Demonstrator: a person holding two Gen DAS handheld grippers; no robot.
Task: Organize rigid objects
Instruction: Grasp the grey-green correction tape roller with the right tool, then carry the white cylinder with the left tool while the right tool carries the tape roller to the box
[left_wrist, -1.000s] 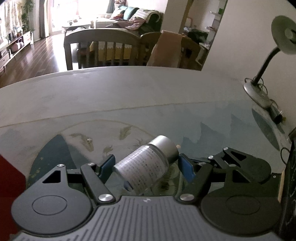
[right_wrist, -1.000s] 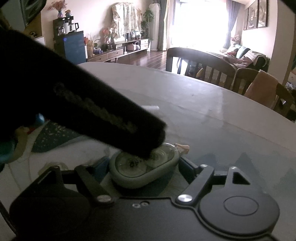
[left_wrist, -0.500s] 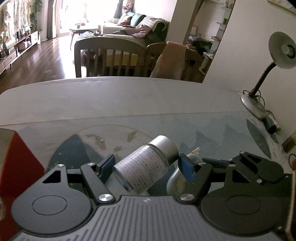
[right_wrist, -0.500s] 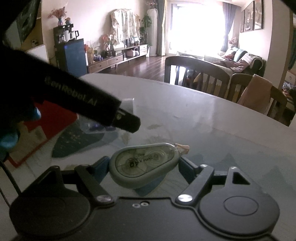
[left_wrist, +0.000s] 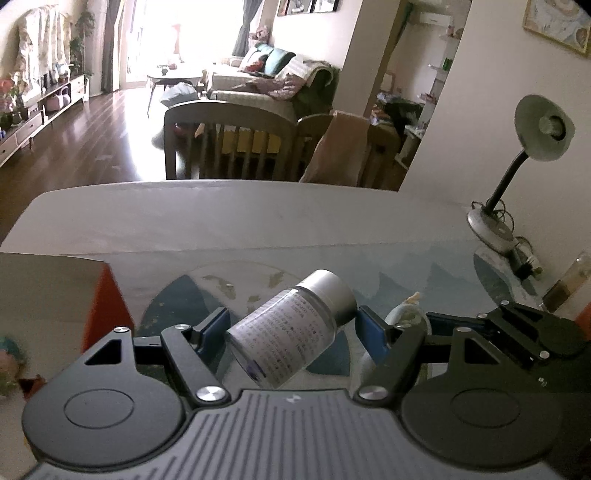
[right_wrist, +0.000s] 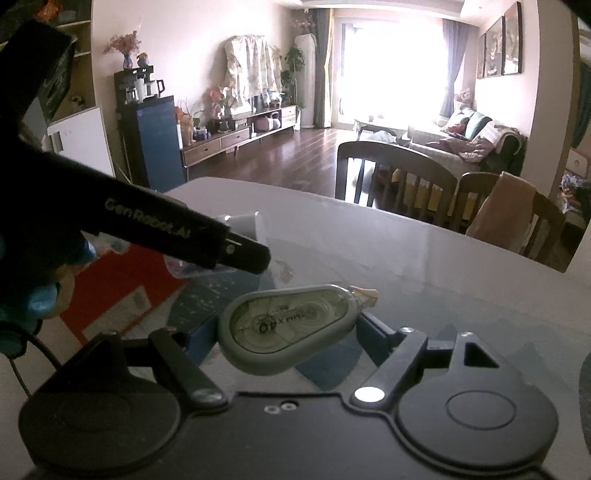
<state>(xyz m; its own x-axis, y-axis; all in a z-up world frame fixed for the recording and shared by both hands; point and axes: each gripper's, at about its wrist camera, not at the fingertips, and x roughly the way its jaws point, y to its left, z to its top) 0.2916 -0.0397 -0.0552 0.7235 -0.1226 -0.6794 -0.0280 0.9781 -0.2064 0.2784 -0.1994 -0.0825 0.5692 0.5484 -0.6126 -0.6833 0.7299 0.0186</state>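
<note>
Now carry both loads level: your left gripper (left_wrist: 291, 328) clamps the bottle (left_wrist: 291, 332) (tilted), your right gripper (right_wrist: 280, 332) clamps the correction tape (right_wrist: 288, 328); avoid knocking the red box (right_wrist: 122, 288)

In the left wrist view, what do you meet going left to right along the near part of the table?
Red box → clear bottle with a silver cap, held tilted in the left gripper → correction tape in the right gripper → desk lamp at the far right.
</note>
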